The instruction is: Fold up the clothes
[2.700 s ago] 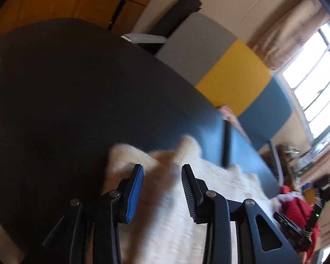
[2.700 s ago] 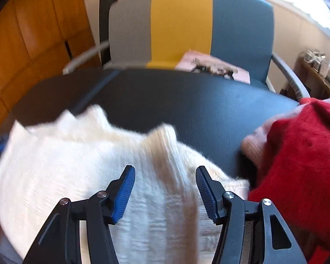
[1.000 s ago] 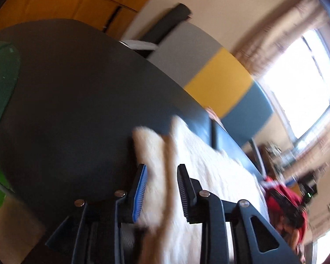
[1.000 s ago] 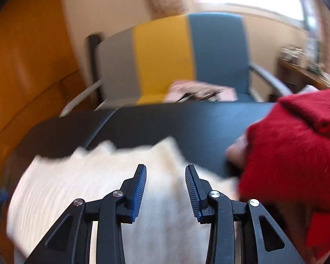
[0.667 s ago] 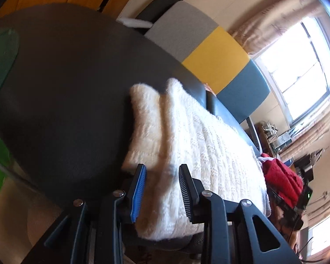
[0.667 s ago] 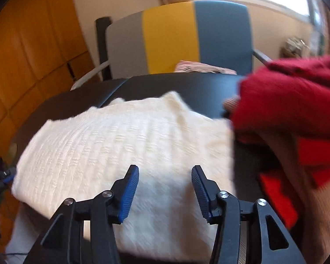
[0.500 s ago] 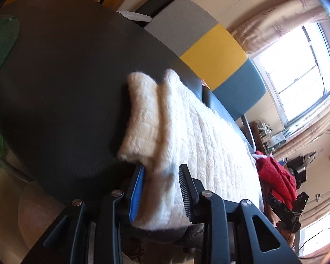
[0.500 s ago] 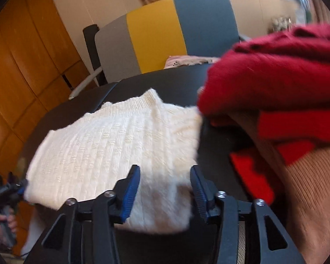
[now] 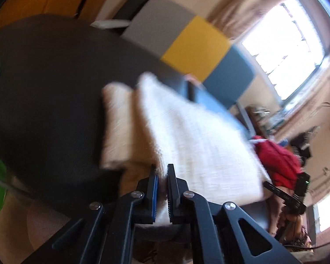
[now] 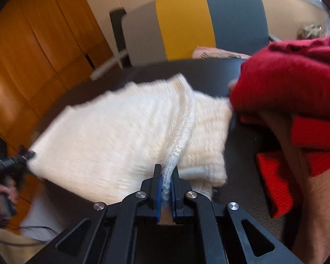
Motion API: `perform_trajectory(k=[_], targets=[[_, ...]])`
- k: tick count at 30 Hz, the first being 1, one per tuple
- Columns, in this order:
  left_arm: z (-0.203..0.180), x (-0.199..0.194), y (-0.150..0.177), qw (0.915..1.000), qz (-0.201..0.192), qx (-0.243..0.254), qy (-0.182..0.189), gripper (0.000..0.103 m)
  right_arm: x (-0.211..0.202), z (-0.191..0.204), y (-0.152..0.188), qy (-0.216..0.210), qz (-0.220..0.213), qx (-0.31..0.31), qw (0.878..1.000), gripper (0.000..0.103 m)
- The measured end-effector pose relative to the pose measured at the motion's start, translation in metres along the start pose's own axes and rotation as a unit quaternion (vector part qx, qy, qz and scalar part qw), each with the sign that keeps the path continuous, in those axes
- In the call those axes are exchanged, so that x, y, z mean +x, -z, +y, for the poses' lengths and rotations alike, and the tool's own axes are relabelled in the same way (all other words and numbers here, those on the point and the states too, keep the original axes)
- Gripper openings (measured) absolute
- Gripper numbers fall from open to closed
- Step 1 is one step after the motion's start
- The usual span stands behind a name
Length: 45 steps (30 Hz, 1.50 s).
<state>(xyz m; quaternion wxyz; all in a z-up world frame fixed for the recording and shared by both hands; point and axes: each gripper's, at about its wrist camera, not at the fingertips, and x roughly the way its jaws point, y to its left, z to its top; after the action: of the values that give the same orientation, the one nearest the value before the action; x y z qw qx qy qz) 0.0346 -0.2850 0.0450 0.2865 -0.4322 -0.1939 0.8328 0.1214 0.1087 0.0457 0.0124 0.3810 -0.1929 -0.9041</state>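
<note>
A cream knitted sweater (image 9: 187,132) lies on the black table (image 9: 44,88), its near edge lifted. My left gripper (image 9: 161,173) is shut on the sweater's near edge at the left end. In the right wrist view the sweater (image 10: 121,132) spreads to the left, and my right gripper (image 10: 166,171) is shut on a bunched ridge of its near edge. The left gripper (image 10: 13,165) shows at the far left of that view, holding the other corner.
A pile of red clothes (image 10: 292,83) sits on the table's right side, touching the sweater; it also shows in the left wrist view (image 9: 277,160). A grey, yellow and blue chair (image 10: 193,22) stands behind the table. Orange wooden panels (image 10: 33,55) line the left.
Both grippers went from open around the sweater's near edge to shut on it. The edge has lifted off the table and both views are blurred by motion.
</note>
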Motion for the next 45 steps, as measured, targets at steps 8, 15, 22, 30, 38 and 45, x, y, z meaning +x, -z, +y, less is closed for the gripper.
perform_trajectory(k=[8,15,22,30,38,45], targets=[[-0.002,-0.031,0.022,0.9972,-0.005,0.048,0.058,0.005,-0.046,-0.006,0.014,-0.121,-0.021,0.006,0.992,0.007],[0.035,-0.009,0.046,0.9973,0.065,-0.003,0.035,0.006,-0.004,-0.056,0.062,-0.093,0.054,0.111,0.988,0.009],[0.029,-0.009,0.042,0.996,0.063,0.008,0.062,0.027,0.01,-0.038,0.035,-0.121,0.061,0.069,0.988,0.022],[0.009,-0.024,0.036,0.9937,0.057,0.043,0.086,0.006,-0.038,-0.027,0.019,-0.147,0.008,0.041,0.988,0.007],[0.032,0.008,0.062,0.9902,0.134,0.038,0.007,0.006,0.004,-0.046,0.037,-0.076,0.084,0.065,0.991,0.008],[-0.001,0.001,0.036,0.9937,0.077,0.081,-0.008,0.007,-0.037,-0.029,-0.003,-0.009,-0.03,0.005,0.999,0.018]])
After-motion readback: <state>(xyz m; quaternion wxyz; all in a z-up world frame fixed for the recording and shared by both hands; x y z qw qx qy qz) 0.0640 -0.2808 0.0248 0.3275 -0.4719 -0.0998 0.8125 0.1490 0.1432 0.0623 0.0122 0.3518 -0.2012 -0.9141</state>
